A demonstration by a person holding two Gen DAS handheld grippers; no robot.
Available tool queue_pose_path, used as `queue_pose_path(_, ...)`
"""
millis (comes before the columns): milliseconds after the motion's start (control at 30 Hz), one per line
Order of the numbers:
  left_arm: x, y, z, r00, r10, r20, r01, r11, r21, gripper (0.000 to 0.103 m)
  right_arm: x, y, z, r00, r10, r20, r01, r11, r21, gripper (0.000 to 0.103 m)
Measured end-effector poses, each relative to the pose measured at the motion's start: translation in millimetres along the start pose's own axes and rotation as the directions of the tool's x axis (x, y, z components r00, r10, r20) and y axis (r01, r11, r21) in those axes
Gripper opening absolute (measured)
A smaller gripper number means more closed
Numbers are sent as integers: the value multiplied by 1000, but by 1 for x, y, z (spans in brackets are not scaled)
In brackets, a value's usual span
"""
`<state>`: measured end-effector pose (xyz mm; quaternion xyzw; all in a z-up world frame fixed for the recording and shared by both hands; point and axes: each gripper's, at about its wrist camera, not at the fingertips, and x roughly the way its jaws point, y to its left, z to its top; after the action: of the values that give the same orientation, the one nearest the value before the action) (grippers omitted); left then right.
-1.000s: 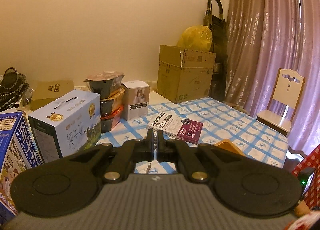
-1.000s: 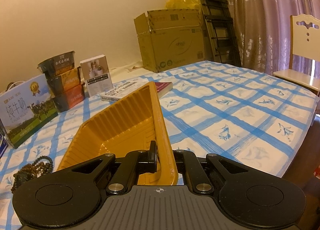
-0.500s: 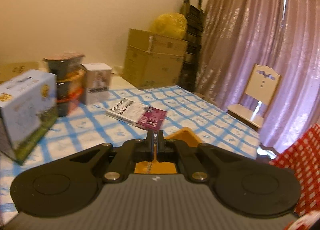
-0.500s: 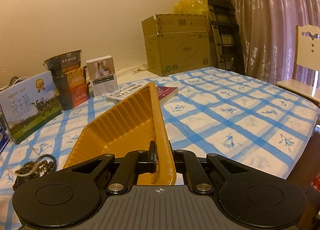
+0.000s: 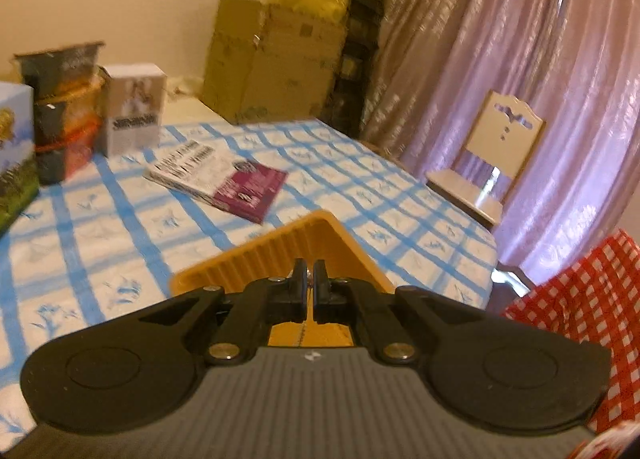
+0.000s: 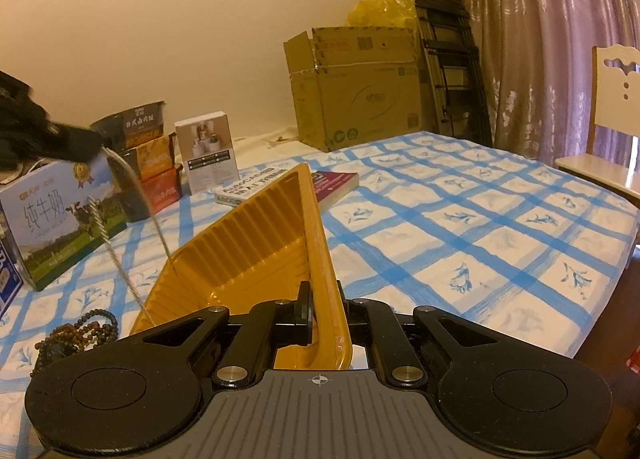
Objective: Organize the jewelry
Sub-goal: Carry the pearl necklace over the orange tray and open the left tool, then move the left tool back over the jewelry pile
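Note:
My right gripper (image 6: 320, 307) is shut on the near rim of a ribbed yellow tray (image 6: 248, 255), which stands tilted on the blue checked tablecloth. My left gripper (image 5: 307, 273) is shut on a thin silver chain (image 6: 120, 195). In the right wrist view the left gripper (image 6: 86, 143) comes in from the left edge, and the chain hangs from it in two strands down to the tray's left rim. In the left wrist view the tray (image 5: 276, 251) lies just below the fingertips. A dark beaded string (image 6: 76, 333) lies on the cloth left of the tray.
A book (image 5: 224, 179) lies beyond the tray. A milk carton (image 6: 56, 219), stacked food tubs (image 6: 140, 163) and a small white box (image 6: 210, 157) stand at the left. A cardboard box (image 6: 356, 87) stands at the far end. A chair (image 5: 492, 155) and curtain are on the right.
My left gripper has swung right and down until it hangs over the yellow tray, bringing the chain into the right wrist view. The right gripper and tray have stayed put.

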<state>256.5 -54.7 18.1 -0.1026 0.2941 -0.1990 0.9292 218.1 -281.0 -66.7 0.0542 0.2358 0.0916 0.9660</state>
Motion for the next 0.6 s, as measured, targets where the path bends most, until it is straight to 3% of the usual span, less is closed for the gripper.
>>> queue_pose_path(333,8,-6,-4,1000,13,-7,-13,1000,21,15,0,-1,-1,1000,-2,-2,2,1000,4,7)
queue_pose_path(600,-28,25,-7,994,113,12,-113,994,9,24,1,-4,-2,1000,-2,-6,2,1000,6,7)
